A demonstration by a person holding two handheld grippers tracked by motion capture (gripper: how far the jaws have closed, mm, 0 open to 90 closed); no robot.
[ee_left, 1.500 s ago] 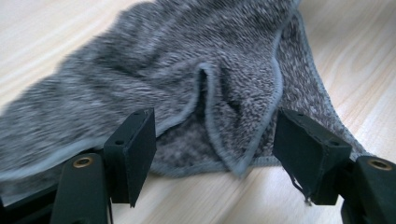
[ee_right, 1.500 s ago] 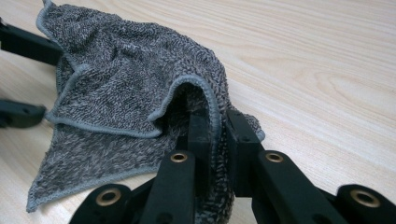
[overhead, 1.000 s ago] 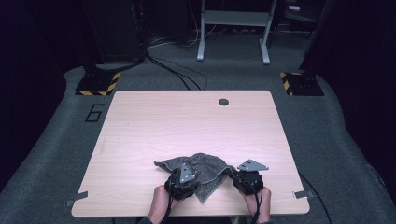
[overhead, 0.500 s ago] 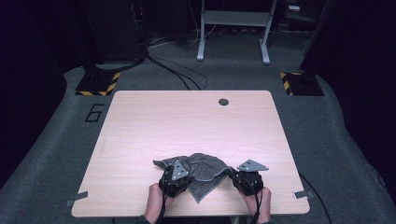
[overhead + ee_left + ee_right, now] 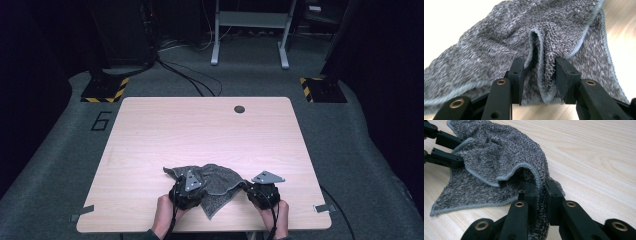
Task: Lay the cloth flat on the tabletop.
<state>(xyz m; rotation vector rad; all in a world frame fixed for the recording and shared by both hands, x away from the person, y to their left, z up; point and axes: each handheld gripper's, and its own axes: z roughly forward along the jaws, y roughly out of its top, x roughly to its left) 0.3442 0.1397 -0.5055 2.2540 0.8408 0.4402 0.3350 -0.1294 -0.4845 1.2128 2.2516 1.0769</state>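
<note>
Surface: a light wood-grain table (image 5: 200, 135) with rounded corners and a round dark grommet (image 5: 239, 109) near its far edge. It stands on grey carpet (image 5: 60, 165) bearing a marking "6" (image 5: 101, 120). Beyond the table, two black stand bases with yellow-black hazard stripes (image 5: 102, 90) and a grey metal frame (image 5: 250, 30) sit against a dark background, with cables (image 5: 185, 75) trailing across the floor.

A grey towel (image 5: 217, 182) lies crumpled at the near edge, between the two grippers.

Left gripper (image 5: 540, 75): jaws part open, just been opening. A raised fold of towel stands between the pads, with a gap showing on the left side; the pads do not clamp it.

Right gripper (image 5: 541, 195): jaws nearly closed, pinching a hemmed edge of the towel between them. The rest of the towel spreads ahead and to the left of these jaws.
</note>
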